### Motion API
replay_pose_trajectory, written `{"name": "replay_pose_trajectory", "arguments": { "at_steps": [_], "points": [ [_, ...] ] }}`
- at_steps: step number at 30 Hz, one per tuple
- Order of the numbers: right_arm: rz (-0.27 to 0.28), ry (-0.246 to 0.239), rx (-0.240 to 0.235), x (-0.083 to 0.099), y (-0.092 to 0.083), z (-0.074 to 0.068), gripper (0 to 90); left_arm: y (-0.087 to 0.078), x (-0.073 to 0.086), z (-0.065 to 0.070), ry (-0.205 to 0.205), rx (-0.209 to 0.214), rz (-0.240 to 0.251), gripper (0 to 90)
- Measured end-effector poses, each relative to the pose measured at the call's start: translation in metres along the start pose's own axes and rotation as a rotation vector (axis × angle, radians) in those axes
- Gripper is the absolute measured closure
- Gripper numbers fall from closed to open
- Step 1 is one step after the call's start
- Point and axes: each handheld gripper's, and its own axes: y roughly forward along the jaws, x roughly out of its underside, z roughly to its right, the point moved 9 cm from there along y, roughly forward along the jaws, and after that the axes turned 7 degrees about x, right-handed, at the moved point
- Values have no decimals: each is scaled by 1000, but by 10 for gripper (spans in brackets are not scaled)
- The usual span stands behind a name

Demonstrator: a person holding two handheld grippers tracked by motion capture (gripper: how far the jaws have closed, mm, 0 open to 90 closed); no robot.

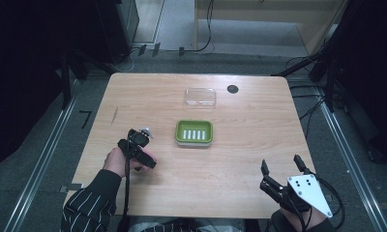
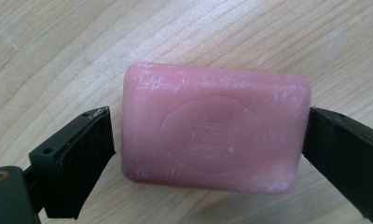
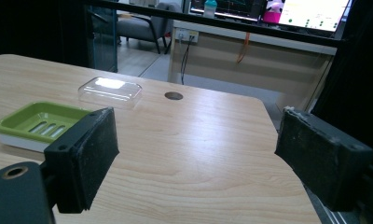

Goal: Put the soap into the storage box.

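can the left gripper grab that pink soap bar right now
Probably yes: the left gripper points down at the soap, one jaw at each end, only bare table around it. It just needs closing.

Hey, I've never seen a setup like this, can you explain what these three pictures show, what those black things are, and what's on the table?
A person sits at a wooden table holding a two-jawed grasping tool in each hand. One picture looks down from above; the other two come from cameras riding on each tool. The left tool points down over a pink bar of soap, its jaws on either side of the bar. The right tool is open and empty. Also on the table: a green soap dish, its clear lid, and a small dark round spot.
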Motion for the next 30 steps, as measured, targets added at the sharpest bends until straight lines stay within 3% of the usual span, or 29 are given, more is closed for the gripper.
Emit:
{"name": "replay_pose_trajectory", "arguments": {
  "at_steps": [8, 30],
  "points": [
    [-2, 1, -1, 0, 0, 0, 127, 3, -1, 0, -4, 5, 1, 120],
    [-1, 2, 1, 0, -1, 0, 127, 8, 2, -1, -14, -4, -1, 130]
  ]
}}
